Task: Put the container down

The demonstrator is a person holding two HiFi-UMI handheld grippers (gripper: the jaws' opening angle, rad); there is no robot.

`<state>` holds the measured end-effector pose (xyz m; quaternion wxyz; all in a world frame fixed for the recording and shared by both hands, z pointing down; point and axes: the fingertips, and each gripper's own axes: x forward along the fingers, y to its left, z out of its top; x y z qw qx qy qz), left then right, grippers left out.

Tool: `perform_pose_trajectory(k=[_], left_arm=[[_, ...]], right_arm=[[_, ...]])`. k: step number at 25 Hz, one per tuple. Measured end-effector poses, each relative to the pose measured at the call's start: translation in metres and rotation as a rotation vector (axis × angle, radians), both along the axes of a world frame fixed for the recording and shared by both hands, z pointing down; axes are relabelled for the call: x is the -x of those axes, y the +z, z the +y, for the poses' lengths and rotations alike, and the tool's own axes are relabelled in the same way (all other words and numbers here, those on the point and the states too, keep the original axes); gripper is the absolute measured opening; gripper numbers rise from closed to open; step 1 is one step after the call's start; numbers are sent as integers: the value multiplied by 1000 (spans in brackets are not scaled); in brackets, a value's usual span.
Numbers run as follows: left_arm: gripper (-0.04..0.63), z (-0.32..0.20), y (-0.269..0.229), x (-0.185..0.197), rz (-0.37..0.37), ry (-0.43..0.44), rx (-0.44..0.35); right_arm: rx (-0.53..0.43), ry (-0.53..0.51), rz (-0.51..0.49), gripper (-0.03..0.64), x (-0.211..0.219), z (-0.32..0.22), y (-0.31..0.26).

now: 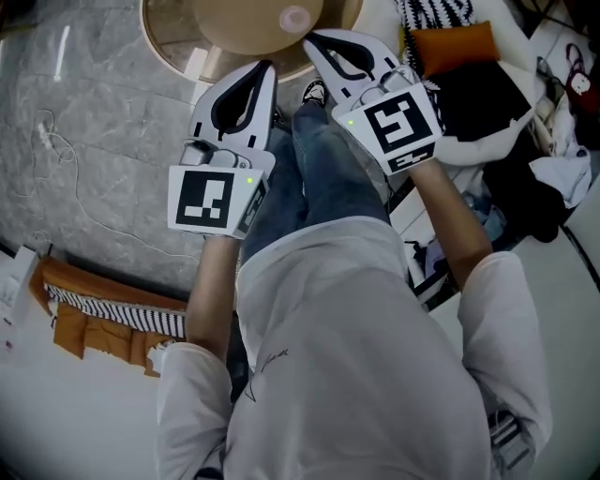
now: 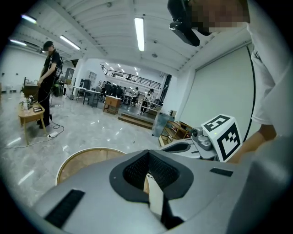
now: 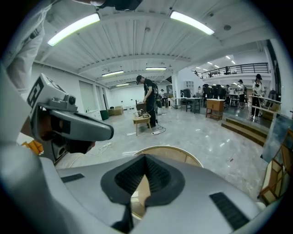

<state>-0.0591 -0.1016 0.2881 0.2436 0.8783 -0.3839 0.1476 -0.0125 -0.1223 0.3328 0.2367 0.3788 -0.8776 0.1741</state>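
- A seated person in a white shirt [image 1: 328, 356] and blue jeans [image 1: 323, 164] holds two tools side by side above the knees, both pointing toward a round wooden tabletop [image 1: 239, 33].
- The left tool [image 1: 268, 66] has its jaws brought together at the tips, with nothing caught between them. In its own view, only wood of the tabletop [image 2: 84, 161] shows through the gap behind the closed tips [image 2: 147, 152].
- The right tool [image 1: 312, 39] is likewise closed and empty, its tips [image 3: 145, 156] meeting in front of the tabletop [image 3: 170, 153].
- A small, pale, round thing, apparently the container [image 1: 294, 17], sits on the tabletop just ahead of the right tool's tip. Neither tool touches it.
- Each tool carries a marker cube near the wrist, left [image 1: 204, 197] and right [image 1: 403, 122].
- A thin cable [image 1: 52, 141] lies on the grey marble floor [image 1: 103, 84] to the person's left, and an orange cushion [image 1: 453, 45] rests among fabrics to the right.
- Across the hall, a standing person [image 3: 147, 98] in dark clothes bends over a small wooden table [image 3: 142, 119].
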Motion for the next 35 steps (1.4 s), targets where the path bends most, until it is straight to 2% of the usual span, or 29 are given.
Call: perform_pose_trajectory(k=[6,21,35], left_arm=[[18,9,-11,8,-2,-2,-5],[18,35,-41,26,34,-9,-15],[18,67,-76,33,59,14,-41]], right_arm=[[2,-51,26,15,4,24,-14],[-24,-50,20,15,17,55,-55],[-34,9,-27,15,21,81,-99]])
